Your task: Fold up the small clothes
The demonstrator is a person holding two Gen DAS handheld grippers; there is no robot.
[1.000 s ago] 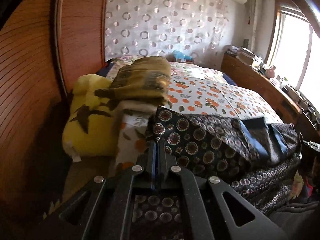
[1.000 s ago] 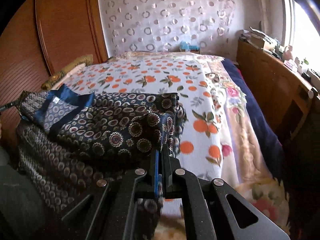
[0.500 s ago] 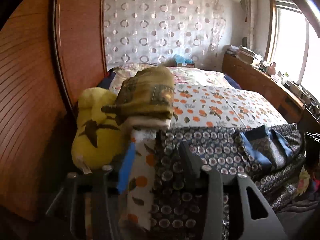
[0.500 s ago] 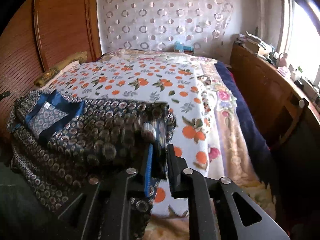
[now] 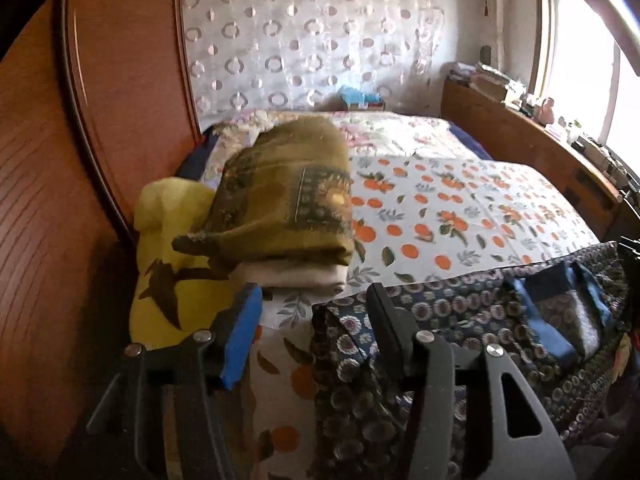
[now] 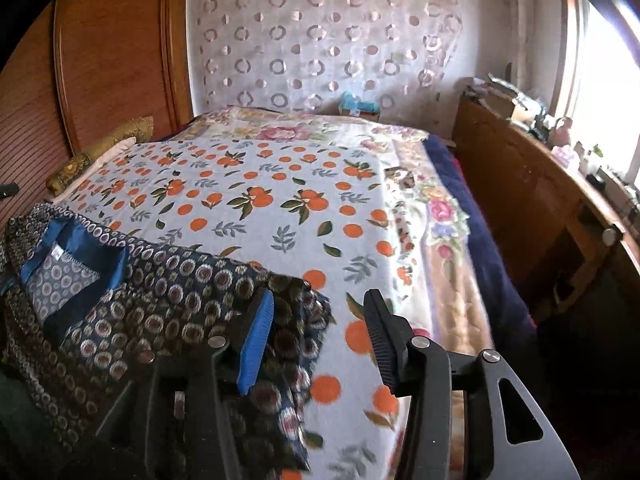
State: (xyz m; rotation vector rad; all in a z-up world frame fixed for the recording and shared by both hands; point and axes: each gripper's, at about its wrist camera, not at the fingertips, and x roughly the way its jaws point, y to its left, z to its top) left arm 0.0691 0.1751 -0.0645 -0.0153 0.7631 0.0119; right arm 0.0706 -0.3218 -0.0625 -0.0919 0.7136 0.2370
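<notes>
I can read no text, label, brand, number or sign in either wrist view. The small white tag (image 6: 57,255) sewn inside the neck of the dark patterned garment (image 6: 168,280) is too small and blurred for me to make out any print. The blue box (image 6: 357,105) at the far end of the bed and the books (image 5: 486,80) stacked by the window show nothing legible.

Sunlit window (image 6: 608,92); wooden wardrobe (image 5: 120,80); circle-patterned curtain (image 6: 320,40).
</notes>
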